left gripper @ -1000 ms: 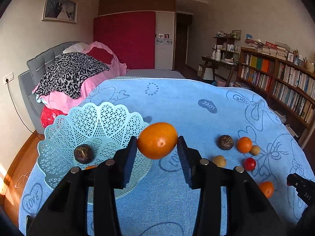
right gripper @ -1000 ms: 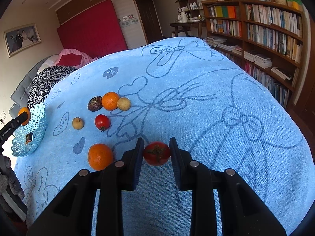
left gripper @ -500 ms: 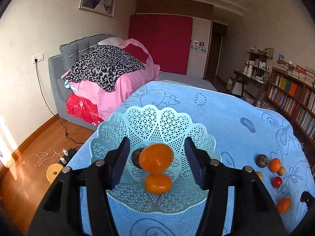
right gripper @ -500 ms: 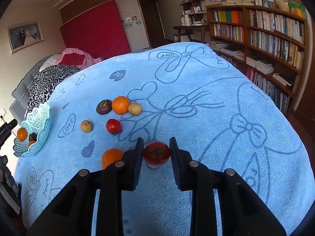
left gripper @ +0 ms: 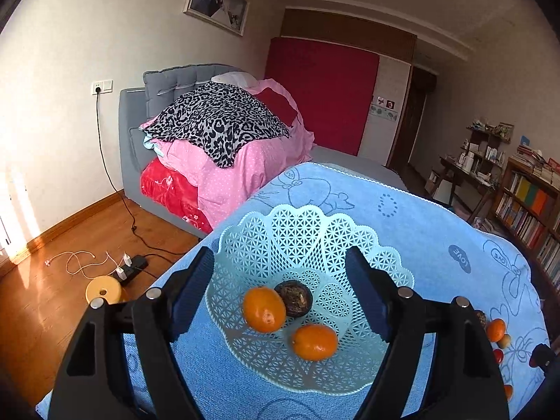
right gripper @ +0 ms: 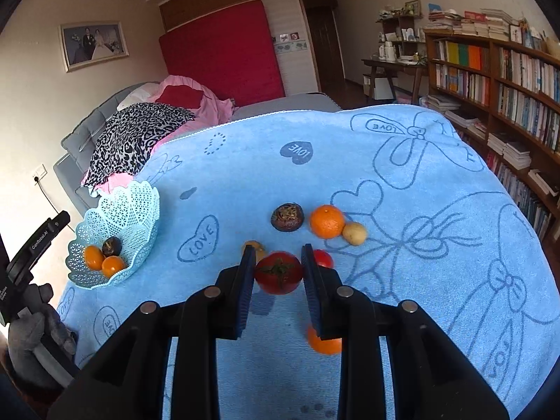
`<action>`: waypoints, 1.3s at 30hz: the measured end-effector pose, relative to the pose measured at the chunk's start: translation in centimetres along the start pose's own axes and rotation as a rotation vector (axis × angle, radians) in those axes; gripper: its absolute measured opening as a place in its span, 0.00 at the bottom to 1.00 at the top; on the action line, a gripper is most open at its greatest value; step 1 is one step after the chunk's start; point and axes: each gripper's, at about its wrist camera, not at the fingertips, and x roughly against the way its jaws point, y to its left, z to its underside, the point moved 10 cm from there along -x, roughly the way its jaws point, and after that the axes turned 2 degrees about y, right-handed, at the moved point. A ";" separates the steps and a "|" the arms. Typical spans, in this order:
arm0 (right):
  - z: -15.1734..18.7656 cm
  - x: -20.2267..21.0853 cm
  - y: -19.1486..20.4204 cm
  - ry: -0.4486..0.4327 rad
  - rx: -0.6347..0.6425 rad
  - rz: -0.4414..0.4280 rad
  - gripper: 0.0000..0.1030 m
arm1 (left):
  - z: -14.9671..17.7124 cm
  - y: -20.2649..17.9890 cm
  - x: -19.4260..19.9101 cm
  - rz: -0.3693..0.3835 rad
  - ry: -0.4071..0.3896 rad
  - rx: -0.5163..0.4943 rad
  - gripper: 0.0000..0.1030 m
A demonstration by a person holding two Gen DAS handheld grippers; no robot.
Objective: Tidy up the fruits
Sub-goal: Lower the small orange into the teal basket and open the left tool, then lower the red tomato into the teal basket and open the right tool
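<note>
Three fruits sit in your pale blue lattice basket [left gripper: 297, 231]: two oranges [left gripper: 264, 309] and a dark round fruit [left gripper: 294, 297] touching the upper orange. Your left gripper [left gripper: 280, 287] hangs over the basket, jaws spread wide, nothing between them, pads clear of the fruit.

Your right gripper [right gripper: 278, 273] has its jaws closed onto a red tomato [right gripper: 278, 272], both pads pressing its sides, held above the blue towel [right gripper: 420, 210].

On the towel beyond the right gripper: a dark fruit [right gripper: 287, 217], an orange [right gripper: 327, 221] and a small yellowish fruit [right gripper: 354, 233] touching it. A second red fruit [right gripper: 323, 258] shows just past the right pad, a small yellow one [right gripper: 253, 245] past the left pad. Another orange [right gripper: 323, 344] lies under the right finger, partly hidden.

The basket sits at the towel's left edge in the right wrist view, well apart from the loose fruit.
</note>
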 end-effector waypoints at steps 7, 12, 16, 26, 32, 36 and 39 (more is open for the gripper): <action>-1.8 -2.4 8.6 0.023 0.091 -0.140 0.27 | 0.3 0.4 -0.1 -0.001 0.005 0.025 0.76; -2.1 -4.2 14.0 0.045 0.160 -0.208 0.27 | 0.6 0.6 -0.4 -0.006 0.013 0.039 0.76; -1.9 -5.5 17.3 0.064 0.211 -0.242 0.27 | 0.9 1.2 -0.7 -0.019 0.024 0.059 0.77; -1.8 -6.6 18.3 0.068 0.220 -0.253 0.50 | 1.3 2.0 -1.2 -0.057 0.022 0.088 0.87; -0.9 -6.5 14.9 0.083 0.165 -0.204 0.50 | 1.5 1.5 -1.0 -0.050 0.015 0.068 0.92; 0.1 -6.6 12.2 0.102 0.129 -0.163 0.50 | 1.5 0.8 -1.0 -0.040 0.009 0.053 0.96; 0.5 -6.5 10.4 0.108 0.101 -0.134 0.50 | 1.7 0.0 -1.1 -0.027 0.010 0.028 0.97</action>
